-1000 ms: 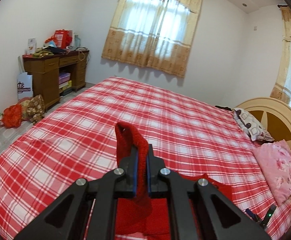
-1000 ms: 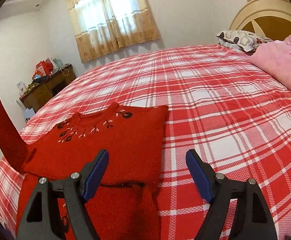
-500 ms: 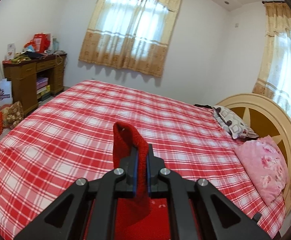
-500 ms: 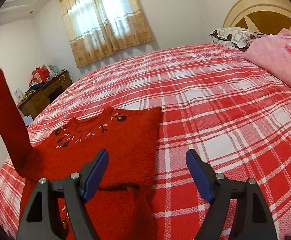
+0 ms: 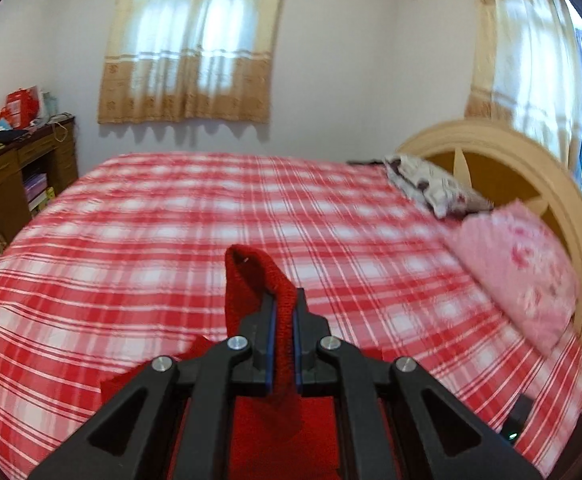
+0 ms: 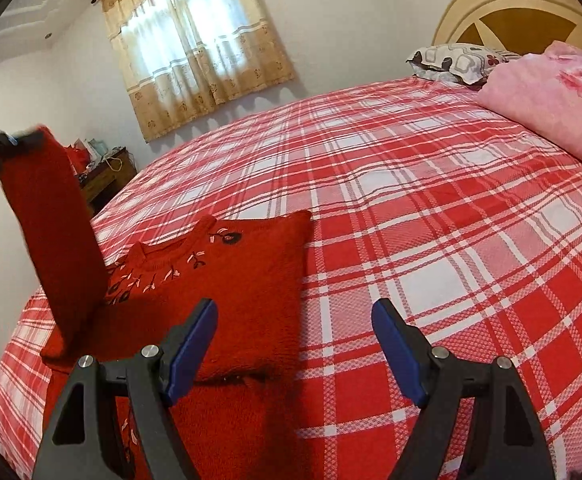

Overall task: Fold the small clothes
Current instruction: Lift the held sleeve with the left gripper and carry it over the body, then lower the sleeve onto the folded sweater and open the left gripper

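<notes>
Sweater (image 6: pixel 227 280), red knit with stitched flowers at the neck, lies on the near left part of the red-and-white checked bed (image 6: pixel 431 220), its right side already folded in, a pink pillow (image 6: pixel 551 96) and a patterned pillow (image 6: pixel 459 60) well apart from it at the headboard. One sleeve (image 6: pixel 55 240) stands lifted off the body at the left, its cuff clamped tight between the fingers of the left gripper (image 5: pixel 283 320). Right gripper (image 6: pixel 293 344) hovers over the sweater's right edge, jaws wide apart, nothing between them.
</notes>
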Available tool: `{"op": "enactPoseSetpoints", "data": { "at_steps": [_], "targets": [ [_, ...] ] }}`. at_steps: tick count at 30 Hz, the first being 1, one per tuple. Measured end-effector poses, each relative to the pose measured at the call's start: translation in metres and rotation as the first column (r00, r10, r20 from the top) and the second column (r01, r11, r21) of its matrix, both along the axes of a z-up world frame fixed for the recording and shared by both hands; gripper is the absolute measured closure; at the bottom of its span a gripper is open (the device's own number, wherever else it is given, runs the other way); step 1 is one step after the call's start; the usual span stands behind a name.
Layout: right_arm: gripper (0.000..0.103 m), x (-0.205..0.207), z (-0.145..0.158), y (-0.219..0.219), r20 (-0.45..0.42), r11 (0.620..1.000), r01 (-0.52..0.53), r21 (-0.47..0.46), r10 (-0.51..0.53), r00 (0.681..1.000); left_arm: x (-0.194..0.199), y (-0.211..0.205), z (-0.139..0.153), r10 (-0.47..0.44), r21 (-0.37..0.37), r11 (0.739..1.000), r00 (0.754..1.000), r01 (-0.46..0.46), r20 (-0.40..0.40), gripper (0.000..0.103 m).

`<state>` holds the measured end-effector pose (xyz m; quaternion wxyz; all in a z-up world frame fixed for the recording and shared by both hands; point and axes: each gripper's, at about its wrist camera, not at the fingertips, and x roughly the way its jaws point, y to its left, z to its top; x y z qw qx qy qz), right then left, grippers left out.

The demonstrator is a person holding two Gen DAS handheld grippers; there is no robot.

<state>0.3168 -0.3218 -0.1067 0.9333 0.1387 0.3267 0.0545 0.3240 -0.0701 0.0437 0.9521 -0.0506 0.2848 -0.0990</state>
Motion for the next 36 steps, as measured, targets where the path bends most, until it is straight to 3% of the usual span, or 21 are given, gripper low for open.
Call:
{"op": "enactPoseSetpoints", "data": {
  "at_steps": [8,13,15,17,18,21,23,26,27,29,32,36],
  "targets": [
    [0.023,0.001,-0.003,-0.004,-0.003,1.0,0.028,0.012,-0.028,1.0,0.016,-0.069,-0.081,-0.02,0.151,0.988,0.997,0.03,-0.069,0.096],
    [0.023,0.0,-0.004,-0.006,-0.004,0.999,0.032,0.018,-0.032,0.999,0.022,-0.091,-0.114,-0.011,0.232,0.972,0.991,0.041,-0.132,0.082],
    [0.023,0.0,-0.005,-0.005,-0.005,0.999,0.027,0.019,-0.027,1.0,0.015,-0.093,-0.117,-0.037,0.222,0.972,0.987,0.072,-0.158,0.061],
    [0.023,0.0,-0.005,-0.005,-0.002,1.0,0.027,0.016,-0.027,1.0,-0.001,-0.09,-0.113,-0.05,0.244,0.966,0.99,0.081,-0.131,0.042],
    [0.023,0.0,-0.004,-0.005,0.0,1.0,0.027,0.014,-0.027,1.0,-0.014,-0.085,-0.109,-0.054,0.267,0.96,0.994,0.078,-0.099,0.03],
    [0.023,-0.001,-0.005,-0.001,0.005,1.0,0.022,0.002,-0.022,1.0,-0.053,-0.055,-0.103,-0.047,0.316,0.947,0.999,0.052,-0.023,0.014],
    [0.023,-0.001,-0.005,0.001,0.006,1.0,0.017,-0.007,-0.016,1.0,-0.071,-0.025,-0.108,-0.002,0.346,0.938,1.0,0.003,-0.002,0.012],
    [0.023,-0.002,-0.006,0.006,0.012,1.0,-0.007,-0.016,0.007,1.0,-0.092,0.03,-0.128,0.121,0.419,0.901,0.993,-0.11,0.0,0.012],
    [0.023,-0.002,-0.005,0.008,0.018,1.0,-0.02,-0.016,0.02,1.0,-0.1,0.054,-0.138,0.187,0.445,0.88,0.982,-0.167,-0.002,0.012],
    [0.023,-0.004,-0.004,0.011,0.027,0.999,-0.043,-0.013,0.043,0.999,-0.103,0.086,-0.154,0.259,0.463,0.861,0.965,-0.209,-0.045,0.011],
    [0.023,-0.006,-0.003,0.01,0.036,0.999,-0.049,-0.001,0.049,0.998,-0.1,0.117,-0.171,0.329,0.438,0.862,0.939,-0.255,-0.101,0.011],
    [0.028,-0.006,0.004,0.013,0.024,0.997,-0.069,0.018,0.069,0.997,-0.091,0.128,-0.178,0.345,0.384,0.881,0.931,-0.276,-0.123,0.004]
  ]
}}
